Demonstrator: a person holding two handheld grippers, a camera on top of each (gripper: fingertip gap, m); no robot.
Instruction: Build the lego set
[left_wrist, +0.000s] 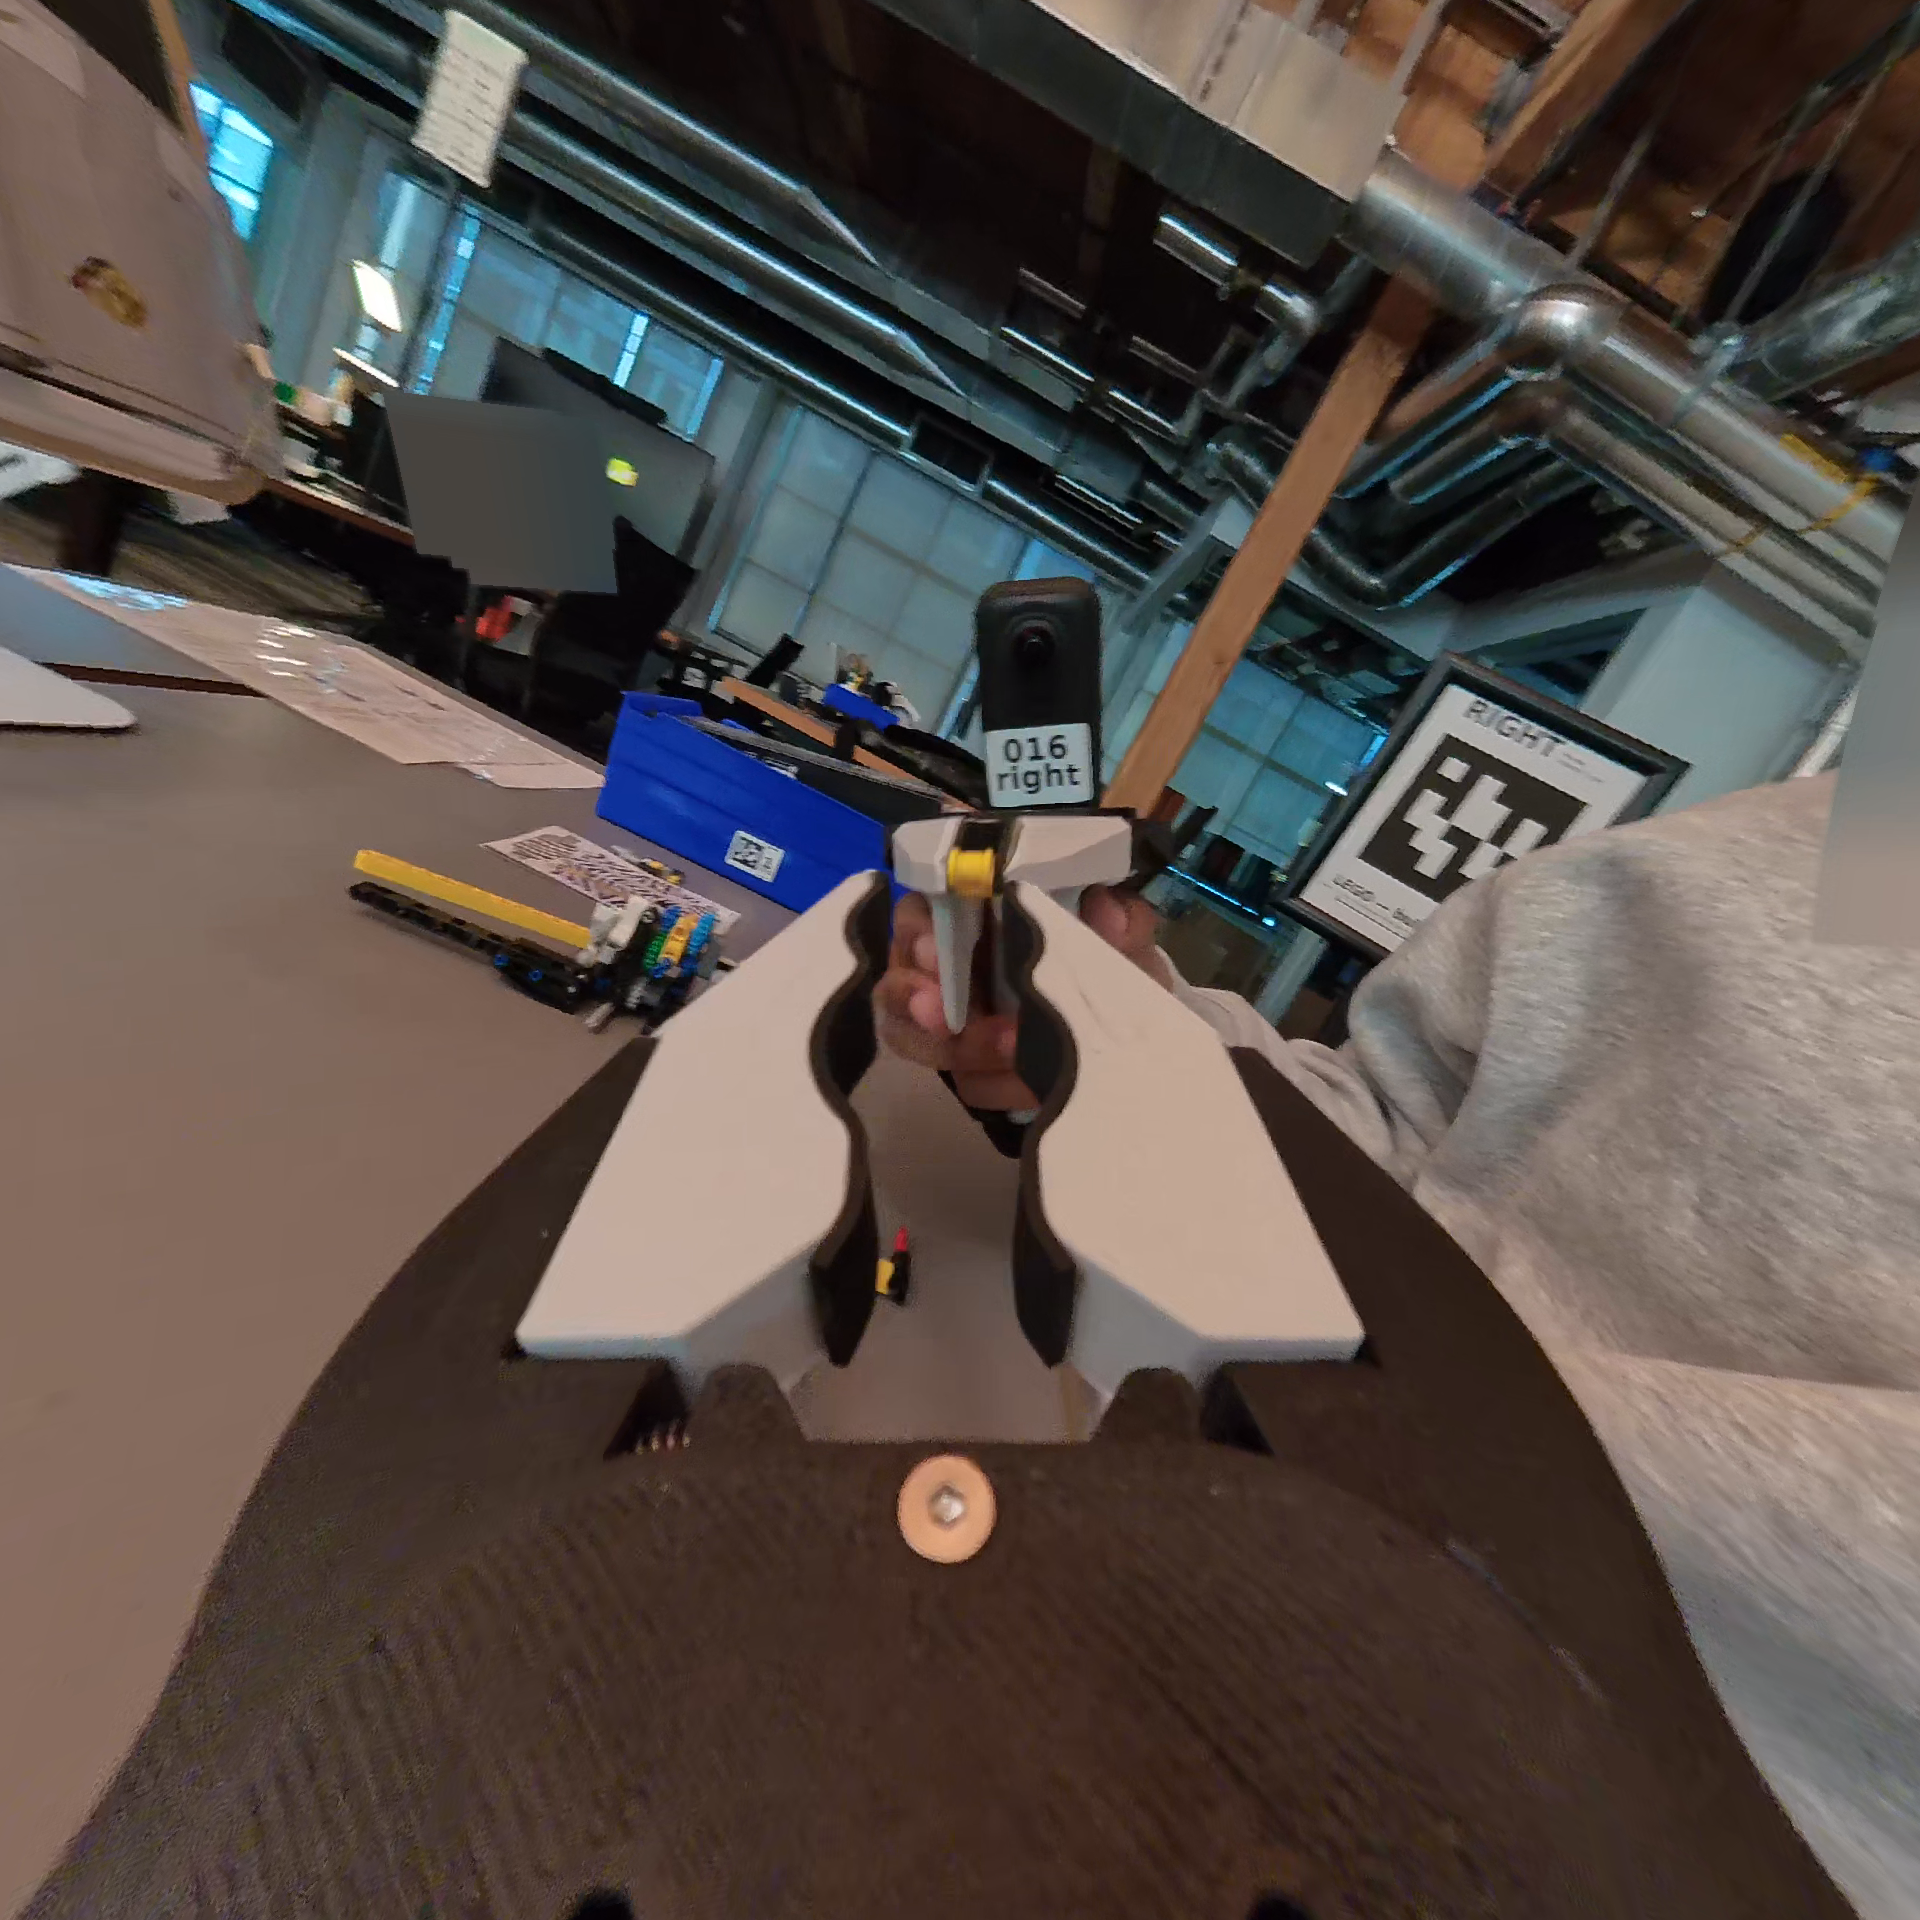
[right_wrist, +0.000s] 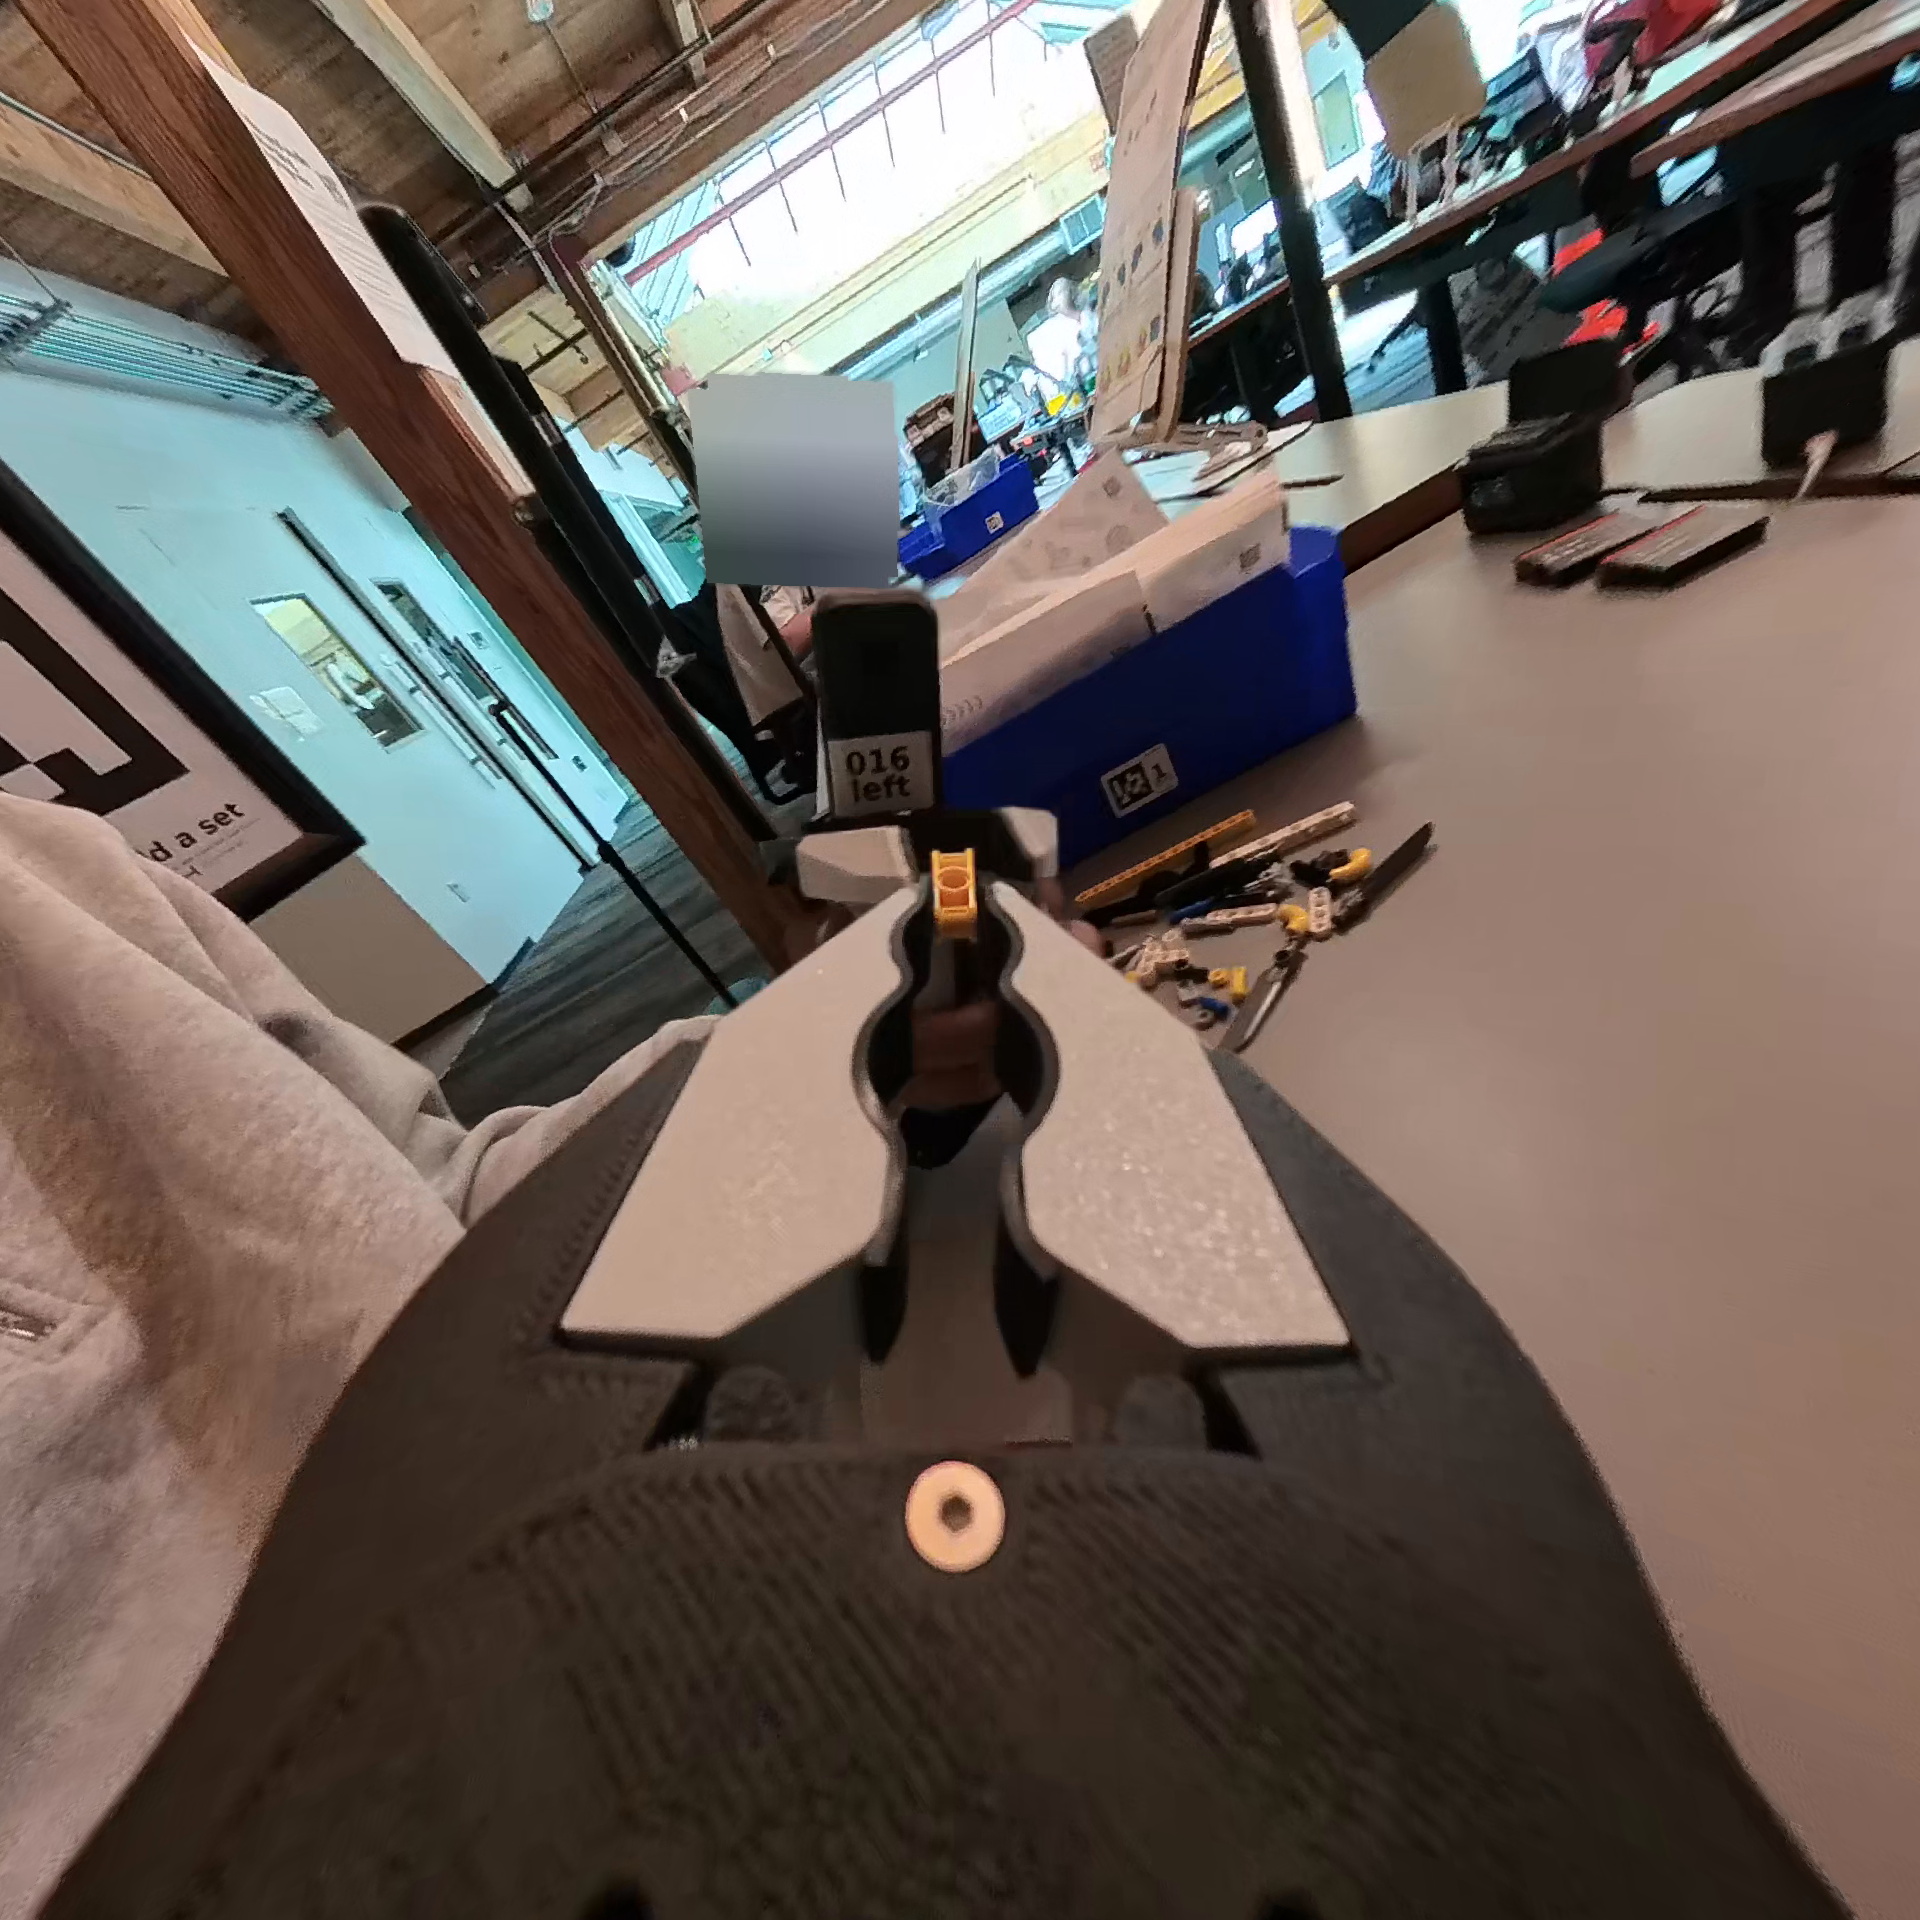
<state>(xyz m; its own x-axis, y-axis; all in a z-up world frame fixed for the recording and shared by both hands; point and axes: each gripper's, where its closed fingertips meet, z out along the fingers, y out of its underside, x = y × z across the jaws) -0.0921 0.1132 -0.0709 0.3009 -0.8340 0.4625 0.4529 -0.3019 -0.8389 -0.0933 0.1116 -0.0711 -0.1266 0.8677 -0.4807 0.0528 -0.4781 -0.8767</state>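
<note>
My right gripper (right_wrist: 956, 906) is shut on a small yellow connector (right_wrist: 954, 896) and holds it up in the air above the table edge. My left gripper (left_wrist: 956, 896) faces it head on, tips nearly touching. It is open, and the yellow connector (left_wrist: 971, 871) sits just beyond its tips. A partial build (left_wrist: 623, 951) with a long yellow beam (left_wrist: 468, 899) and a black beam lies on the grey table (left_wrist: 260, 1091) to the left. Loose pieces (right_wrist: 1247, 920) lie scattered near the blue bin. A tiny yellow-and-red piece (left_wrist: 894, 1262) lies on the table under the left fingers.
A blue bin (right_wrist: 1195, 707) with papers stands at the table's far side, also in the left wrist view (left_wrist: 727, 805). A sticker sheet (left_wrist: 592, 857) lies by the build. A person's grey sleeve (left_wrist: 1610, 1143) fills the right. Black boxes (right_wrist: 1538, 468) sit far back. Both grippers' tips are close together, under 4 cm apart. The partial build (left_wrist: 623, 951) is about 25 centimeters from both grippers' fingertips.
</note>
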